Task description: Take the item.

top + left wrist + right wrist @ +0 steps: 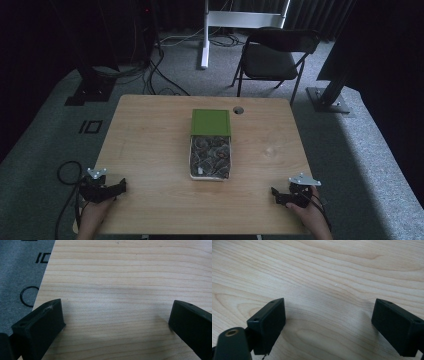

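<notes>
I see a wooden table (pixel 150 150) with a box (pixel 210 162) in the middle of it. The box is white and full of a dark tangle of small things; I cannot tell what they are. Its green lid (pixel 210 122) lies at the far end of the box, touching it, so the box is uncovered. My left gripper (pixel 120 186) sits near the left front corner of the table, held by a hand (pixel 92 212). Its jaws stand wide apart with just bare wood between them, so it grips nothing. My right gripper (pixel 274 192) sits near the right front corner, held by the other hand (pixel 312 216). Its jaws are wide apart too, and I see plain wood between them. Both grippers are well apart from the box, one on each side. Behind the table stands a black chair (pixel 272 55) on the grey floor (pixel 45 125).
</notes>
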`<state>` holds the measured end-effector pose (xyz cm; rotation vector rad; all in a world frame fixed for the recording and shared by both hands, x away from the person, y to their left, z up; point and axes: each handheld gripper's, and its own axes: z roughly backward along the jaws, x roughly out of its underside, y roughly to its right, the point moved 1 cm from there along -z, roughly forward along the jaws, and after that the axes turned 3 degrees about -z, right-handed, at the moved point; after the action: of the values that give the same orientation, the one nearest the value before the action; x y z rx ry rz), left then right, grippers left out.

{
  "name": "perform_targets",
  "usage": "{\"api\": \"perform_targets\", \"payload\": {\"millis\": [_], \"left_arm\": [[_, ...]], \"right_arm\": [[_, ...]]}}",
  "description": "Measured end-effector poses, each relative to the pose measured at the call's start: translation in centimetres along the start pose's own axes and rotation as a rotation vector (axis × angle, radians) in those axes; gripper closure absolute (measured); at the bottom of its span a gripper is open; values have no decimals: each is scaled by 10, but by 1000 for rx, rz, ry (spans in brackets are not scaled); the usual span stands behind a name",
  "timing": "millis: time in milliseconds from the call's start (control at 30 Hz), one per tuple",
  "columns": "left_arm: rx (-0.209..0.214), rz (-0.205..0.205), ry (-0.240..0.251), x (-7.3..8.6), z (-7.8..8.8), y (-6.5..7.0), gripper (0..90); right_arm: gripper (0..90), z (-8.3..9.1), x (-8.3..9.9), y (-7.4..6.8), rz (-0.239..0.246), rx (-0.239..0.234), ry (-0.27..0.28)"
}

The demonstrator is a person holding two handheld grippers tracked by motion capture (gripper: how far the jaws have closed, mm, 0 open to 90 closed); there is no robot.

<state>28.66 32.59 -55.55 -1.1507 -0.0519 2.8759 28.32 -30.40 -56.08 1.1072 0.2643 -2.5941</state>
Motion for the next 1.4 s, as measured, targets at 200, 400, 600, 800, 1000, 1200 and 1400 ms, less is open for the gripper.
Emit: {"api": "perform_targets", "payload": {"millis": [200,400,600,800,1000,1200,1400], "left_arm": [[0,0,0,0,0,0,3],[0,0,0,0,0,0,3],[0,0,0,0,0,0,3],[0,0,0,0,0,0,3],[0,0,1,0,0,0,3],[0,0,0,0,0,0,3],[0,0,0,0,0,0,3]], "right_arm": [[122,0,0,0,1,0,0],[122,0,0,0,1,0,0],[123,0,0,0,1,0,0],[122,0,0,-1,-3,7,0],[136,-1,-1,-9,3,4,2],[150,-2,-7,-13,-3,-2,4],[150,0,-15,-17,13,-14,22]]}}
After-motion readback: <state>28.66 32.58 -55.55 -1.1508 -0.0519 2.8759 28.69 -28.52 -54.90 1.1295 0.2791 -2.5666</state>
